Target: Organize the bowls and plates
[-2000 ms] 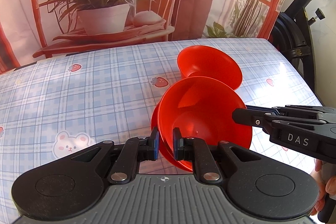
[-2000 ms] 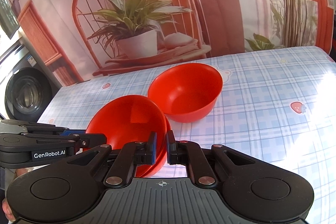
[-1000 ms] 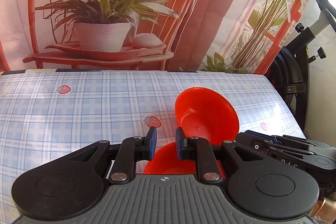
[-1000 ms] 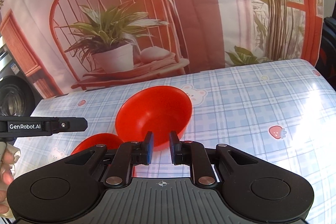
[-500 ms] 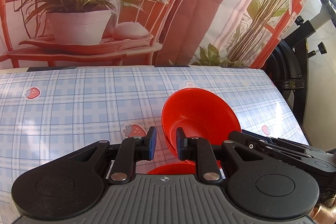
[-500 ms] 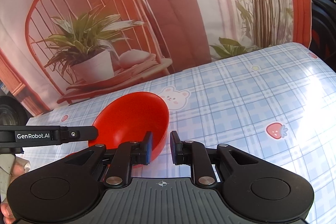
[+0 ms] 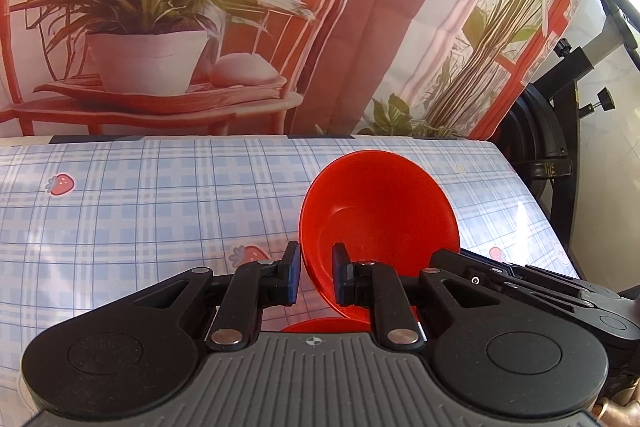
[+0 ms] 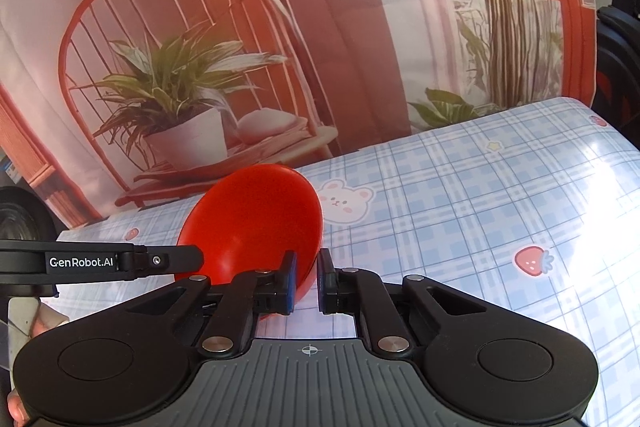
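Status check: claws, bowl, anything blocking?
Left claw shut on the red bowl rim. Right claw has just been closing, opposite rim between its pads, shut on it. Red bowl tilted above a second red bowl; nothing else in the way.

A red bowl (image 7: pixel 380 223) is seen tilted on the checked table (image 7: pixel 160 203), its near rim lying between the narrowly parted jaws of the left gripper (image 7: pixel 316 277). A second red rim (image 7: pixel 320 326) shows below it. The right gripper (image 7: pixel 520 283) reaches the bowl's right side.
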`<state>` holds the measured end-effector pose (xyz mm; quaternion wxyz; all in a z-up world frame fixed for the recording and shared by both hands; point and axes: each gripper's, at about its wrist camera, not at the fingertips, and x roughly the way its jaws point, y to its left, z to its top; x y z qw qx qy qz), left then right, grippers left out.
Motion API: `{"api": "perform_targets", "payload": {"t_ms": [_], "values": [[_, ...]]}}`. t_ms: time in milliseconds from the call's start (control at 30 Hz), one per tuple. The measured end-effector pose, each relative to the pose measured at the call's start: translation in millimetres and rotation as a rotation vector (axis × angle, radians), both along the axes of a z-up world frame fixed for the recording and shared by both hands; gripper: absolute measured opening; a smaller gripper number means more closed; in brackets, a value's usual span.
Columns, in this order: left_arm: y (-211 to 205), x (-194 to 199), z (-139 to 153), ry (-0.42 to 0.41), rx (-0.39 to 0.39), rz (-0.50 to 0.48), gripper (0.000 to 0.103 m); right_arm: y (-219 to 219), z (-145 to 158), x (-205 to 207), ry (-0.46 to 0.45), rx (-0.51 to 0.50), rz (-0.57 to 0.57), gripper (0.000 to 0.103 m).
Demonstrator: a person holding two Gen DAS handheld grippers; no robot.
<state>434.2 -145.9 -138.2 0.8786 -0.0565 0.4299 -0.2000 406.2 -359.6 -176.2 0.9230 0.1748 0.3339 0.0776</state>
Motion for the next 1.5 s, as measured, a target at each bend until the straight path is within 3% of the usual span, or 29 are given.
{"api": "perform_targets", "payload": {"t_ms": [367, 667, 1000, 1500], "values": [[14.6, -32.6, 41.7, -0.095, -0.01, 0.006, 0.017, 12.1, 44.6, -24.6, -0.084, -0.016, 0.01, 0.01], [41.1, -73.2, 58.1, -0.106, -0.033, 0.01, 0.017, 25.5, 57.9, -57.7, -0.12, 0.038, 0.031, 0.01], [61.4, -100.8, 40.0, -0.074, -0.02, 0.007, 0.017, 43.7, 37.1, -91.1, -0.108, 0.065, 0.045, 0.01], [55.6, -101.5, 7.6, -0.007, 0.045, -0.018, 0.018, 40.3, 1.0, -99.1, -0.026, 0.128, 0.004, 0.01]]}}
